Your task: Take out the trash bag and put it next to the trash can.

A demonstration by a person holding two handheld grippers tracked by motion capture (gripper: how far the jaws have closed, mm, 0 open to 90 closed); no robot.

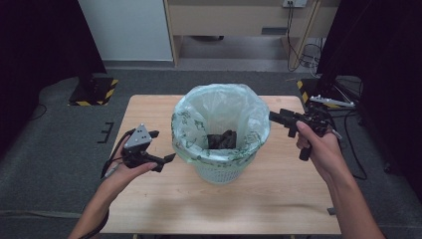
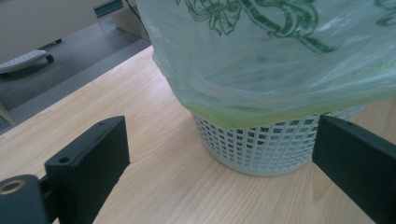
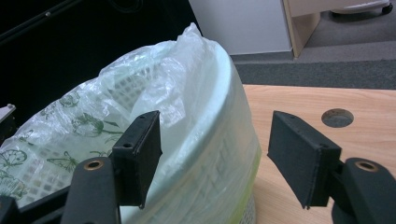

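Both claws stand apart, empty: right claw best eased astride the bag's rim fold before clamping, left claw steadying the basket on the worktop.

A light wooden table is seen at the middle of the room, set on a dark grey carpeted floor. A round cable hole is cut into the tabletop. Black curtains are hung at both sides, and deep shadow is cast there. At the back, a white wall panel is lit evenly, and beside it a pale wooden desk is placed. Cables are draped down near its right leg. Two yellow-and-black striped bases are set on the floor by the table's far corners. A grey footed stand is glimpsed on the carpet.
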